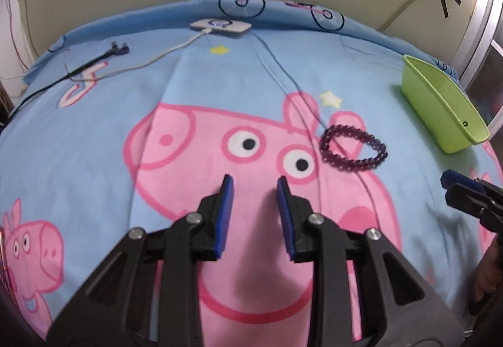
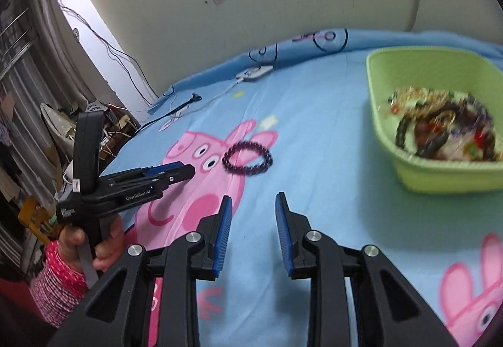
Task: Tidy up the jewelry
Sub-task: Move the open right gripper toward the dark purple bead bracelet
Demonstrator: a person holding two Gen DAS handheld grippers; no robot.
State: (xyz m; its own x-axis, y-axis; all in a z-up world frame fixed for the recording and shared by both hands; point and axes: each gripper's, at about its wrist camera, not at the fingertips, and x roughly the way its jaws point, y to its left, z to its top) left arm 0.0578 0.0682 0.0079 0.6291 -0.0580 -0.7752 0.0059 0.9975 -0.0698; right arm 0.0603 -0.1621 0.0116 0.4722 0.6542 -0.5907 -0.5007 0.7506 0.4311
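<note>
A dark purple bead bracelet lies flat on the blue pig-print sheet. To its right stands a green plastic basket holding a tangle of several jewelry pieces. My left gripper hovers over the pig's face, short and left of the bracelet, jaws apart with nothing between them. A hand in a pink patterned sleeve holds it. My right gripper is low over the sheet, nearer than the bracelet and left of the basket, also open and empty.
A white charging puck with a white cable lies near the wall at the back. A black cable runs across the back left of the sheet. Beyond the bed's left edge is floor clutter.
</note>
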